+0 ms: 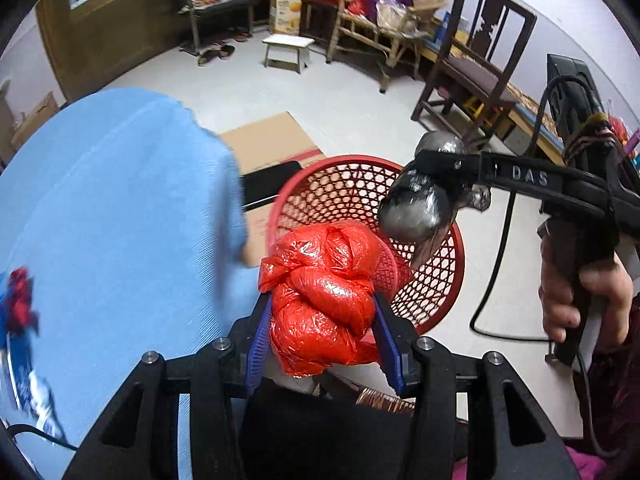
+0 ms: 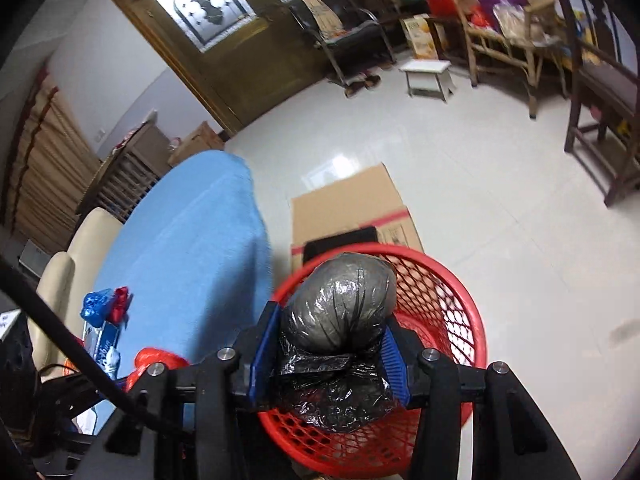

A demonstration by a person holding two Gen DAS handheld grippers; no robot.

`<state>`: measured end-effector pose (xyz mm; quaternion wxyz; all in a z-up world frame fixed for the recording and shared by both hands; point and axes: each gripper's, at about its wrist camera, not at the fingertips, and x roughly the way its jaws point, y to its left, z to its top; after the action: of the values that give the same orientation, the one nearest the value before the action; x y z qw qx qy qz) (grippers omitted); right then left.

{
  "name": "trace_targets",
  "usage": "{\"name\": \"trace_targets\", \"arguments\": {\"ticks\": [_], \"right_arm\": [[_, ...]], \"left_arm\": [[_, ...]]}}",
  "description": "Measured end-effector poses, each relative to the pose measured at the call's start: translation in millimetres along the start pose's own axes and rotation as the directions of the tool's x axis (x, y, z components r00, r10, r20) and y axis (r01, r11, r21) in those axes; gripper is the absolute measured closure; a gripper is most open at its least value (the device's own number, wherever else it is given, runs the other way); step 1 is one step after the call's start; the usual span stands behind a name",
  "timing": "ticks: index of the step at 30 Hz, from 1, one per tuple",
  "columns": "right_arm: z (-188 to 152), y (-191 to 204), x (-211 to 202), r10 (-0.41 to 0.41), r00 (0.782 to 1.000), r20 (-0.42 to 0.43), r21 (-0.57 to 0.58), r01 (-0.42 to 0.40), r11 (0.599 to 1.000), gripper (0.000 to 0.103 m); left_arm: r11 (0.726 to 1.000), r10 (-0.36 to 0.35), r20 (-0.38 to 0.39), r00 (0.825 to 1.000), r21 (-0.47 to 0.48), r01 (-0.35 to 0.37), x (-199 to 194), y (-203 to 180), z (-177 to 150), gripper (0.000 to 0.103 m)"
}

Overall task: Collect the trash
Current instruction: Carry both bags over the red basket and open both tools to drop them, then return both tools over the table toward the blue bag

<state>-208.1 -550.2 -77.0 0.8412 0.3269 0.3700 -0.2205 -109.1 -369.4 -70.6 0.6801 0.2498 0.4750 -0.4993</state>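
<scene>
— Left tool (image 1: 322, 312) up close, clamped on the red bag (image 1: 320, 292), hanging at the near rim of the basket (image 1: 436, 276).

— Right tool (image 2: 330, 344) is gripping the black bag (image 2: 340, 308), right above the mesh.

— Risk?

— Red bag sits at the rim's edge; let go now and it could tip outside. Both bundles are crowding one opening, so they may knock together.

— Beyond, the blue worktop (image 2: 192, 240) carries more wrappers (image 2: 106, 306).
</scene>
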Motion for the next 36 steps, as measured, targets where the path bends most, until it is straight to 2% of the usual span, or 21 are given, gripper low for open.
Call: {"name": "trace_targets", "arguments": {"ticks": [3,6,8,11,14,17,21,24,27,29,36], "right_arm": [[1.6,-10.3,6.6,0.007,1.000,-0.028,0.025,-0.006,1.000,0.047],[3.1,-20.6,7.6,0.012,0.999,-0.045,0.039,-0.010,0.999,0.038],[2.9,-27.5,5.0,0.027,0.999,-0.041,0.050,-0.025,0.998,0.035],[5.2,-37.9,4.4,0.020,1.000,-0.014,0.068,-0.019,0.998,0.034],[9.8,-59.5,3.8,-0.017,1.000,0.027,0.145,0.013,0.989,0.034],[11.8,-85.4,10.7,-0.050,0.998,0.025,0.228,0.043,0.973,0.034],[0.6,-125.6,45.6,-0.007,0.996,-0.087,0.395,0.041,0.918,0.033],[-13.7,-127.7,63.2,0.045,0.989,-0.140,0.451,0.023,0.892,0.032],[-22.7,-115.9,69.7,0.012,0.989,-0.149,0.443,0.056,0.895,0.031],[-27.4,-106.1,75.5,0.031,0.987,-0.156,0.443,0.042,0.896,0.031],[-38.7,-55.7,101.0,0.053,0.975,-0.215,0.370,0.031,0.928,0.030]], "left_arm": [[1.000,-0.007,-0.035,0.999,0.010,0.007,24.8,-11.1,13.3,0.052],[1.000,-0.013,-0.071,0.997,0.011,0.014,41.8,-18.5,19.6,0.044],[1.000,-0.007,-0.085,0.996,0.005,0.008,45.9,-18.0,17.5,0.040],[1.000,-0.005,-0.088,0.996,-0.001,0.005,46.6,-13.2,15.3,0.040],[1.000,0.011,-0.062,0.998,-0.006,-0.011,35.4,-4.8,9.3,0.040],[0.999,0.035,-0.028,0.999,-0.035,-0.036,17.6,10.1,-0.6,0.040],[0.990,0.096,0.025,0.995,-0.107,-0.092,-15.2,40.4,-21.6,0.040],[0.975,0.158,0.059,0.986,-0.164,-0.147,-41.6,64.2,-43.3,0.040],[0.950,0.218,0.071,0.973,-0.245,-0.195,-64.0,91.7,-71.5,0.039],[0.925,0.255,0.067,0.965,-0.307,-0.223,-75.1,108.6,-91.3,0.039],[0.825,0.351,0.050,0.935,-0.489,-0.283,-112.7,164.7,-161.1,0.039]]}}
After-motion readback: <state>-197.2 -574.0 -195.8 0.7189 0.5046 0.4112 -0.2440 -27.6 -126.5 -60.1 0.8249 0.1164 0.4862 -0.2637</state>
